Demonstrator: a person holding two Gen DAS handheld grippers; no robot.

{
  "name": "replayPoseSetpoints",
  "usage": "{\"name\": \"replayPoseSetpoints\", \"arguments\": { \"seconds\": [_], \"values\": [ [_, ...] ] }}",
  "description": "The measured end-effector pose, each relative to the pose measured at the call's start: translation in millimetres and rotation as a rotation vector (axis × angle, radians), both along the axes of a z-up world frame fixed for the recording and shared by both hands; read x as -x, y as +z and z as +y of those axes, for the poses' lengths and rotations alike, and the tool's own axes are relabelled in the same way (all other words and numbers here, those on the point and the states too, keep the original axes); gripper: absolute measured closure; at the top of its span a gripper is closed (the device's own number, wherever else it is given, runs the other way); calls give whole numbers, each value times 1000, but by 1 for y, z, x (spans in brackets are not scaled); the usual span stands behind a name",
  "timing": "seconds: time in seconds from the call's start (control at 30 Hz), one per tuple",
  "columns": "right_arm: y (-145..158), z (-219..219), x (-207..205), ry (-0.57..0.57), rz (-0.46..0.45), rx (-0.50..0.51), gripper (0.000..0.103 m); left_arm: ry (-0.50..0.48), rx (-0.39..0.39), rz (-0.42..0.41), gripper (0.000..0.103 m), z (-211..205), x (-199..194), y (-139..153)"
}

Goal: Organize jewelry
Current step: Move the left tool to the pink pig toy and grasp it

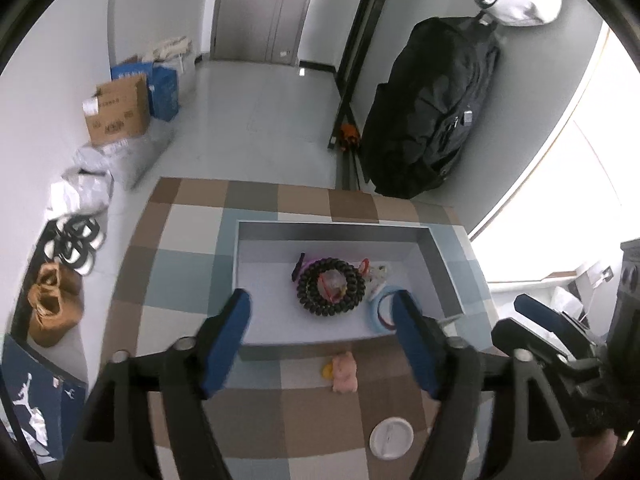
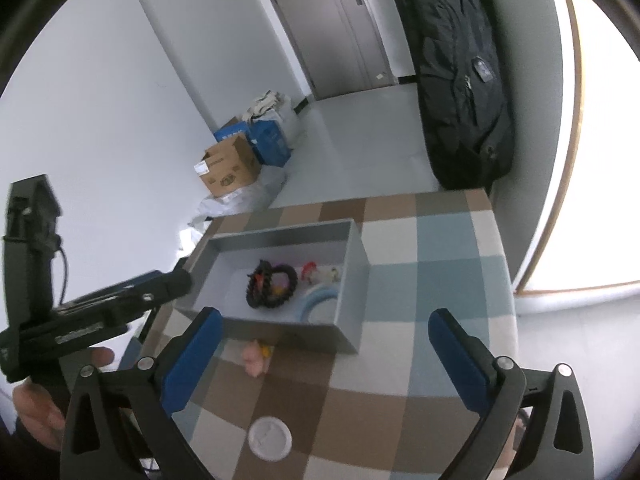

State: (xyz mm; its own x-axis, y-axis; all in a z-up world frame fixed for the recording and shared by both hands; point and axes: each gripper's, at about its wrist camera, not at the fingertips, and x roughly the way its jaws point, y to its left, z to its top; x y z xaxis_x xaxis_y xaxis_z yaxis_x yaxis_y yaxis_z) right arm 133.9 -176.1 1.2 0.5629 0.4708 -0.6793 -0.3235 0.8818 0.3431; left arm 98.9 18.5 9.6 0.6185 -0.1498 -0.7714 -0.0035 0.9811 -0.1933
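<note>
A grey open box (image 1: 444, 264) (image 2: 352, 296) sits on the checkered table. Inside lie a dark bead bracelet (image 1: 331, 291) (image 2: 272, 286), a light blue bangle (image 1: 380, 312) (image 2: 316, 300) and small red and white trinkets (image 1: 374, 270) (image 2: 322, 273). A pink charm with a yellow bit (image 1: 344, 372) (image 2: 256, 356) lies on the table just in front of the box. My left gripper (image 1: 322, 320) is open and empty above the box's near edge. My right gripper (image 2: 324, 332) is open and empty, to the right of the left one (image 2: 120, 304).
A white round lid (image 1: 391, 438) (image 2: 270, 438) lies on the table near me. A black backpack (image 1: 432, 108) (image 2: 460, 80) stands past the table's far right corner. Cardboard and blue boxes (image 1: 120, 108) (image 2: 232, 164) sit on the floor at the left.
</note>
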Motion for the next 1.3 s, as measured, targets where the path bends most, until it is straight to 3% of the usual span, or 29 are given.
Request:
{"name": "replayPoseSetpoints", "arguments": {
  "seconds": [0.1,0.37,0.67,0.83,0.97,1.13,1.27,1.3],
  "values": [
    [-3,-4,5,-12,15,8,0,-4,8,1,21,-1,9,-4],
    [-5,-4,24,8,33,-2,0,-33,86,133,21,-7,15,-30],
    [-9,-7,30,10,37,27,0,-36,38,211,21,-20,2,-60],
    [-10,-19,30,-16,50,15,0,-35,35,215,23,-24,-2,-69],
    [-13,-26,30,-31,64,14,0,-49,-10,238,50,-33,-7,-75],
    [-14,-28,29,-45,69,21,0,-49,-34,231,58,-37,-6,-75],
    [-14,-25,30,-48,58,55,0,-35,-114,222,80,-37,-3,-75],
    [-15,-25,30,-47,54,66,0,-35,-102,219,80,-35,-2,-75]
  ]
}}
